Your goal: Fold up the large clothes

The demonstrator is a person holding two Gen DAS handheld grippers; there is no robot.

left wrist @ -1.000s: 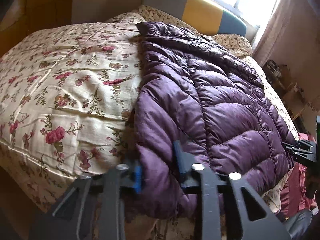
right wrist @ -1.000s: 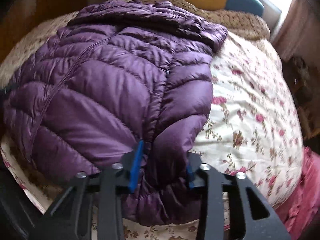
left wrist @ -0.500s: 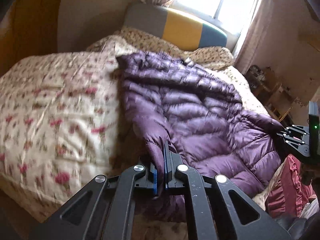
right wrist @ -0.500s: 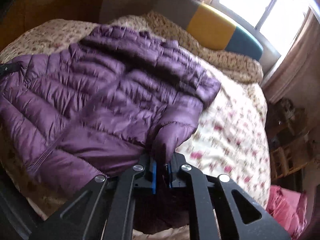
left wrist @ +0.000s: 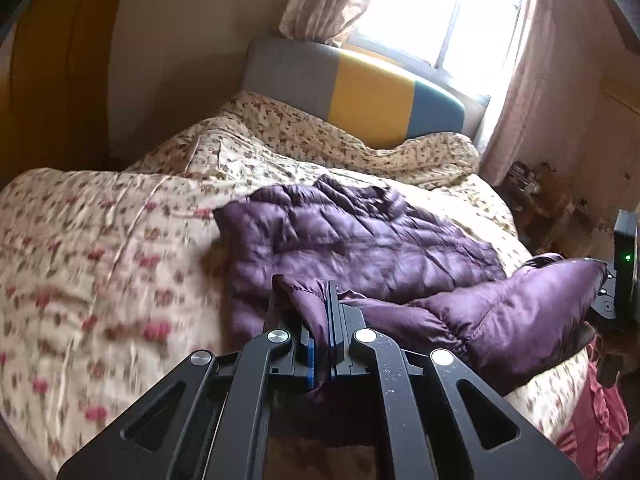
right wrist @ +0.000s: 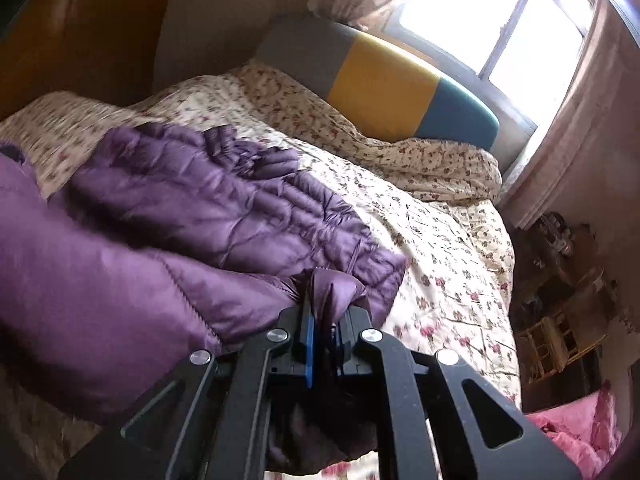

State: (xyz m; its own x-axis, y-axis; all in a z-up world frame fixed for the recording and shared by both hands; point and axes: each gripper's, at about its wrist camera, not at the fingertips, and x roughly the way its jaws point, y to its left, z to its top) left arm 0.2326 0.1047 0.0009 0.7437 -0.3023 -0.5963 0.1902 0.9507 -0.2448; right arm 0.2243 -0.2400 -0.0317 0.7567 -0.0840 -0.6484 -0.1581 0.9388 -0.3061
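In the left wrist view, a floral quilt [left wrist: 100, 264] fills the left half of the frame, blurred at its lower edge. At centre lies the purple puffer jacket [left wrist: 360, 240], spread across the bed with its collar toward the pillows in the upper middle. At bottom centre the left gripper [left wrist: 320, 320] has its jaws drawn nearly together, the blue pads pressing a thin fold of the jacket's hem that stands up between them. To the right, a puffy stretch of hem runs from that pinch toward the right edge of the frame, raised off the quilt, where the right gripper [left wrist: 616, 292] shows as a black body with a green light. In the right wrist view, the lifted hem bulges large and blurred at the left edge, the rest of the jacket [right wrist: 224, 204] lying in the centre left. At bottom centre the right gripper [right wrist: 326, 312] is likewise clamped narrow on a bunched corner of purple fabric. Right of it the quilt [right wrist: 448, 264] lies bare, and a striped headboard [right wrist: 384, 88] sits in the upper middle beneath a bright window [right wrist: 500, 28].
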